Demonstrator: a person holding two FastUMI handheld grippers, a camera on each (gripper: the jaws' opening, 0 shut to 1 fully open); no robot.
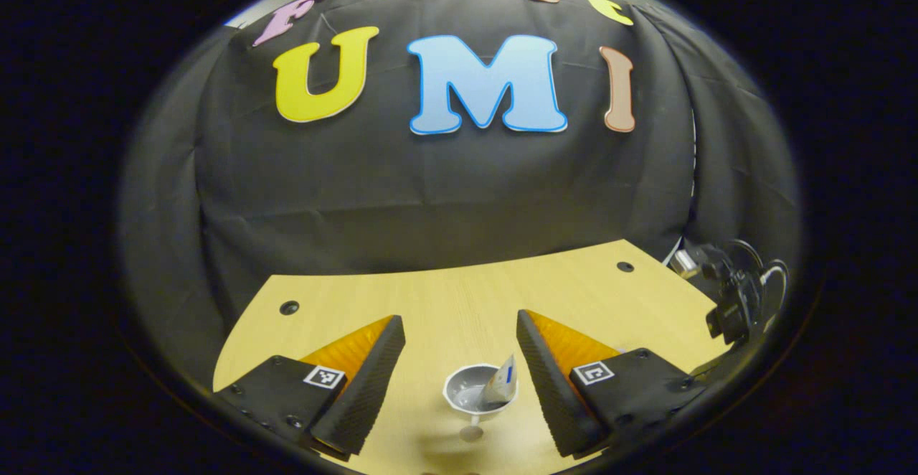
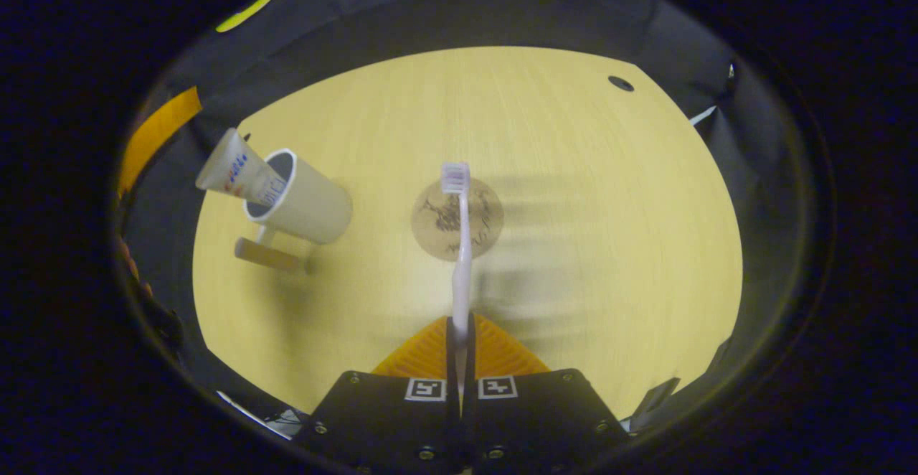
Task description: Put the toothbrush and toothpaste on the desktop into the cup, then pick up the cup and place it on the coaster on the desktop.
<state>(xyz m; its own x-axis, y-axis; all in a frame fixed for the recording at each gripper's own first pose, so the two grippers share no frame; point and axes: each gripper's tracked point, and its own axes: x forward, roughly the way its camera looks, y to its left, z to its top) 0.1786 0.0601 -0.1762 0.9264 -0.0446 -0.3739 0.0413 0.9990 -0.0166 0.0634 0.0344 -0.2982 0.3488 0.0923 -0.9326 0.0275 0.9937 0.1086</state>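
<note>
Toothbrush (image 2: 460, 245) clamped in right gripper (image 2: 460, 346), long axis running forward, bristles over coaster (image 2: 457, 218). Cup (image 2: 301, 202) off to its left, toothpaste (image 2: 233, 171) already inside. Left gripper (image 1: 459, 367) spread wide, poised above cup; right gripper judged better placed for insertion.

A light yellow wood-grain desktop (image 2: 574, 173) carries 2 things, seen in the right gripper view. A white handled cup (image 2: 305, 206) with a white toothpaste tube (image 2: 233, 168) sticking out stands at its left. A round brown patterned coaster (image 2: 445, 227) lies near the middle, apart from the cup.
</note>
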